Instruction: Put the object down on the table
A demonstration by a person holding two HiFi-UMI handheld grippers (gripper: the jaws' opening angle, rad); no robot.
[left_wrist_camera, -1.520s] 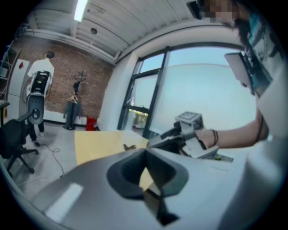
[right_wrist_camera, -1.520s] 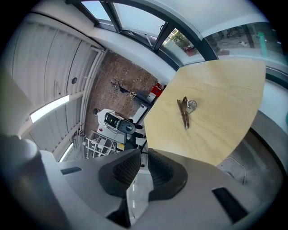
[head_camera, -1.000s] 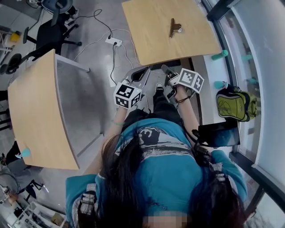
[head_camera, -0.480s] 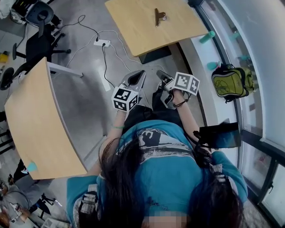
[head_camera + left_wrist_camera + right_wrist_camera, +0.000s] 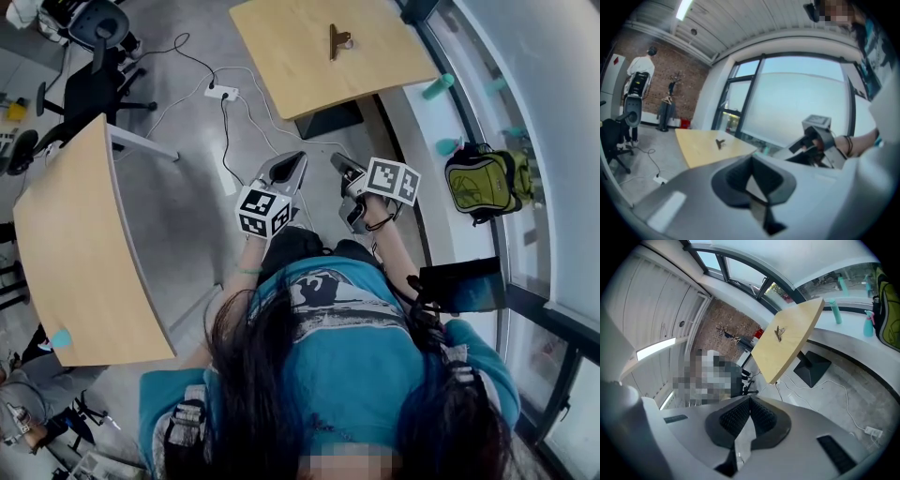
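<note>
The brown clip-like object (image 5: 336, 40) lies flat on the wooden table (image 5: 281, 66), well ahead of both my grippers and touching neither. My right gripper (image 5: 339, 161) hangs over the floor short of the table's near edge, jaws pressed together on nothing. My left gripper (image 5: 292, 161), just beside it, is likewise closed and empty. Judging by how things lie, the putting-down is done and this is the stage after release. Nothing more seems called for than holding both grippers clear of the object. To handle it again, I would need to reach forward across the gap and spread a pair of jaws first.
</note>
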